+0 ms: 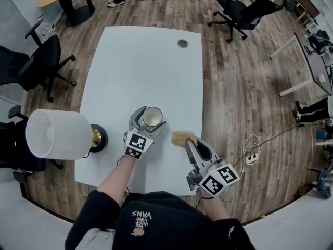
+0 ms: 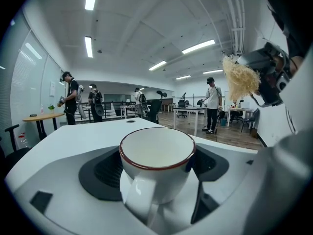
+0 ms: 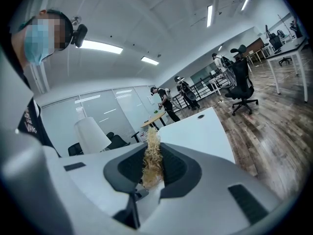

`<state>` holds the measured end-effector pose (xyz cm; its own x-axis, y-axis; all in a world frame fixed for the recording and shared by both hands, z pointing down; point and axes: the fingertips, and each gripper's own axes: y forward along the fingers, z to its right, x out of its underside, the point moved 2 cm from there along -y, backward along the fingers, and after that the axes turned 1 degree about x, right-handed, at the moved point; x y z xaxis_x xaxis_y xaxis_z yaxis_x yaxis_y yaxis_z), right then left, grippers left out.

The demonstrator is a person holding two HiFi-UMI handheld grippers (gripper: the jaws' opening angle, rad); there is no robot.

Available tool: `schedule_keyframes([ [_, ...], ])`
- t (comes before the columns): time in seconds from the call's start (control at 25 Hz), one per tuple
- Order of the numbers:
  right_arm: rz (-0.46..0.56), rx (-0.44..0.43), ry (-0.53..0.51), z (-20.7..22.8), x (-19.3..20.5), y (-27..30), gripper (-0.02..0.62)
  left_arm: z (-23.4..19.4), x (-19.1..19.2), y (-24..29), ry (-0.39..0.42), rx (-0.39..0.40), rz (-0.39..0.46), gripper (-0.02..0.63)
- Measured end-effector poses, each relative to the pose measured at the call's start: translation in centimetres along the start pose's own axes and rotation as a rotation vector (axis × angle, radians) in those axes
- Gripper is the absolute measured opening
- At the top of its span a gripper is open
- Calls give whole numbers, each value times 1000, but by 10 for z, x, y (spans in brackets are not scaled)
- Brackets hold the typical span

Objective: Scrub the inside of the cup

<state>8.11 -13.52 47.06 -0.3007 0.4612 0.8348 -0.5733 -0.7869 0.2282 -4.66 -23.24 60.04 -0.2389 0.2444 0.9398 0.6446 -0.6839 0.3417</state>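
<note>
A white cup [image 1: 151, 117] with a dark red rim sits between the jaws of my left gripper [image 1: 148, 120], which is shut on it above the white table [image 1: 140, 61]. In the left gripper view the cup [image 2: 156, 161] is upright, its handle toward the camera and its inside bare. My right gripper [image 1: 189, 141] is shut on a tan fibrous scrubber [image 1: 181, 137], held just right of the cup and apart from it. The scrubber [image 3: 152, 156] stands pinched between the right jaws. From the left gripper view the scrubber [image 2: 239, 80] hangs at the upper right.
A white lamp [image 1: 58, 134] with a brass base [image 1: 97, 137] stands at the table's left front corner. A round grommet [image 1: 182, 43] lies near the far edge. Office chairs [image 1: 36, 66] stand left and beyond the table. A cable and power strip [image 1: 251, 157] lie on the floor at right.
</note>
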Motion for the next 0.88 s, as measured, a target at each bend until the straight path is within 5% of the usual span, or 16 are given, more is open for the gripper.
schedule_keyframes([
  [0.6, 46, -42, -11, -18, -12, -10, 71, 16, -47, -53, -50, -13, 113, 408],
  [0.88, 55, -84, -51, -34, -15, -13, 71, 30, -69, -90, -11, -27, 117, 387],
])
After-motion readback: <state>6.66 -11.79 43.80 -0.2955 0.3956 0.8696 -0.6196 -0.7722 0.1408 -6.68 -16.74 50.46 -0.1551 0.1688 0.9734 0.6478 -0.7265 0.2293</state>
